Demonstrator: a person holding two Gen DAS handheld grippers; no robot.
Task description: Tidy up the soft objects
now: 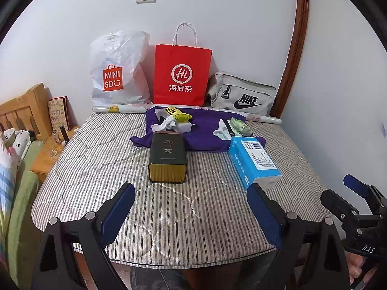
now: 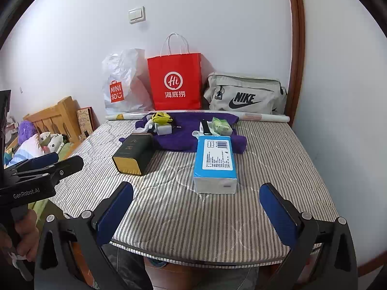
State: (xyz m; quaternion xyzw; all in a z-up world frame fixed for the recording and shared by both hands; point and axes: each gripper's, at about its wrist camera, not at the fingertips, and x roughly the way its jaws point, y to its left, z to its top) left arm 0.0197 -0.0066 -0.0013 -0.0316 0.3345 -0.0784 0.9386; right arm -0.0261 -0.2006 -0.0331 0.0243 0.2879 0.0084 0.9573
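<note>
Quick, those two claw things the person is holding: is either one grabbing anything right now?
Left gripper: open, holding nothing, above the striped table cover.
Right gripper: open, holding nothing, facing the blue tissue pack.

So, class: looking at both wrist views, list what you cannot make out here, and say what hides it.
- Inside of the red paper bag: both views, its own front hides it.
- Contents of the white plastic bag: opaque, crumpled.
- Small print on the blue tissue pack: too small.
- Small items on the purple cloth: overlapping, too small to name.
- Table legs: cut off by the bottom edge and the hand-held grippers.
</note>
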